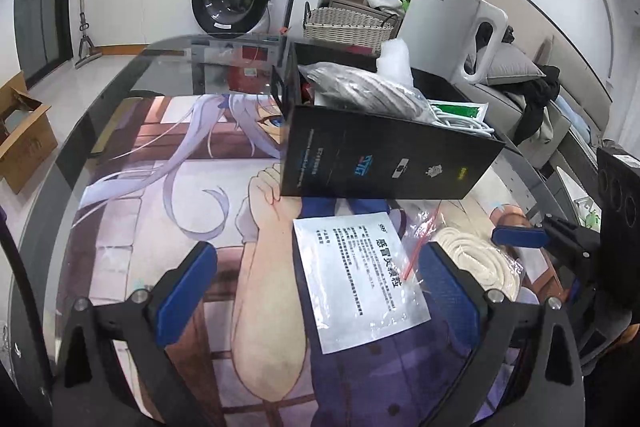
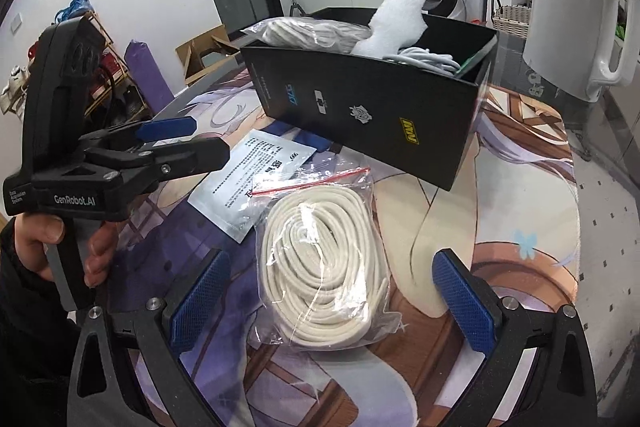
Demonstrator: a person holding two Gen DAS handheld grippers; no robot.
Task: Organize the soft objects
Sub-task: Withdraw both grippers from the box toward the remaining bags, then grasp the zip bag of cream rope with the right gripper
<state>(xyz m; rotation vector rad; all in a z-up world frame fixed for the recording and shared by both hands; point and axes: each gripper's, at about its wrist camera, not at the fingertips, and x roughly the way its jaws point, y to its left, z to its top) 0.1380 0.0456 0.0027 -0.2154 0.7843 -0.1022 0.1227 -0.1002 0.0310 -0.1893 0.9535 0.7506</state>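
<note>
The left gripper [image 1: 320, 291] stands with its jaws wide apart and empty, poised over a flat foil sachet [image 1: 360, 279] printed with text, which lies on the printed desk mat [image 1: 160, 187] just in front of the black box [image 1: 384, 159]. The right gripper [image 2: 332, 291] is likewise spread and holds nothing; between its fingers lies a coil of white cord in a clear zip bag [image 2: 324, 267], resting on the mat beside the sachet and overlapping its edge.

The black box already contains a bagged grey bundle [image 2: 304, 31], a white foam piece [image 2: 396, 23] and loose pale cable [image 2: 428, 61], and sits near the white kettle [image 2: 576, 15].

Assessment: the bagged cord appears light and yielding, with slick film likely to slide on the pads. A grip across the thick coil, not the loose bag margin, is judged safest. The sachet is thin and flat against the mat; its raised edge or a corner offers the only purchase.
</note>
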